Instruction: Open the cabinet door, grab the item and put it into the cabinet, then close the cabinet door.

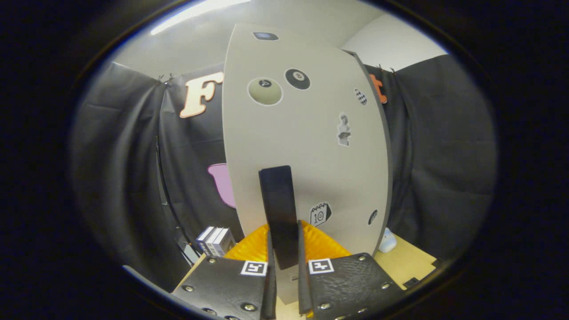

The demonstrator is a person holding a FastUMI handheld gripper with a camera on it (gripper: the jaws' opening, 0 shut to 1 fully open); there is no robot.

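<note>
The pale cabinet door stands upright right in front of me, dotted with several stickers. Its dark vertical handle runs down between my fingers. My gripper is shut on the handle, with one finger pressing on each side of its lower end. A small white and pale-blue item lies on the table just past the door's right edge, partly hidden by it. From this close I cannot tell how far the door is swung.
The light wooden table carries the cabinet. A few small boxes stand upright to the left of the cabinet's base. Black cloth walls close in behind and on both sides.
</note>
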